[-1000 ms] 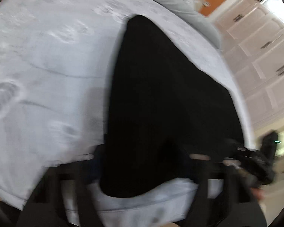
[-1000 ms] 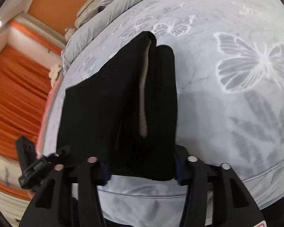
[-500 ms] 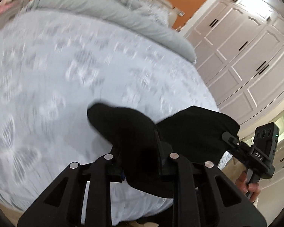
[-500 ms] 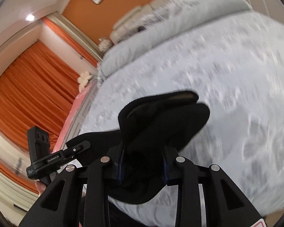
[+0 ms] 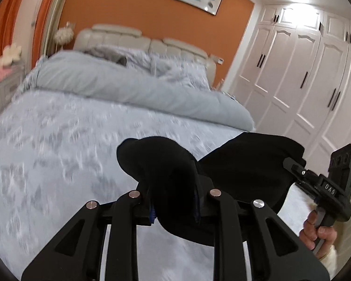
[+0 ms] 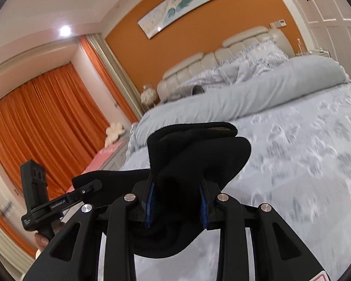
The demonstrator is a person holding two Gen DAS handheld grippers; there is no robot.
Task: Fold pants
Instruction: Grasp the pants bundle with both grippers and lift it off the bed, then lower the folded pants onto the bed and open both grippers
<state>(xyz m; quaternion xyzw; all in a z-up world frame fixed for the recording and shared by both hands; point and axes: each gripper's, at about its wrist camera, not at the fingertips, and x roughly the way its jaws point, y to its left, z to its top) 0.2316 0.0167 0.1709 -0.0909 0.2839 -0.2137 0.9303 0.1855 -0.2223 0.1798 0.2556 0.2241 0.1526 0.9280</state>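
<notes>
The black pants (image 5: 241, 171) hang lifted above the bed, stretched between my two grippers. My left gripper (image 5: 173, 201) is shut on one bunched corner of the pants. My right gripper (image 6: 177, 201) is shut on the other corner (image 6: 199, 149). The right gripper also shows at the right of the left wrist view (image 5: 325, 187), and the left gripper at the left of the right wrist view (image 6: 49, 203). The lower part of the pants is hidden behind the fingers.
The bed has a grey butterfly-print cover (image 5: 58, 152) and a rolled grey duvet (image 5: 128, 89) near the cream headboard (image 5: 119, 35). White wardrobe doors (image 5: 316, 82) stand to the right. Orange curtains (image 6: 46, 121) hang to the left.
Both grippers closed on the pants' near edge and lifted it off the bed. The views tilted up from the bed surface toward the headboard and wall.
</notes>
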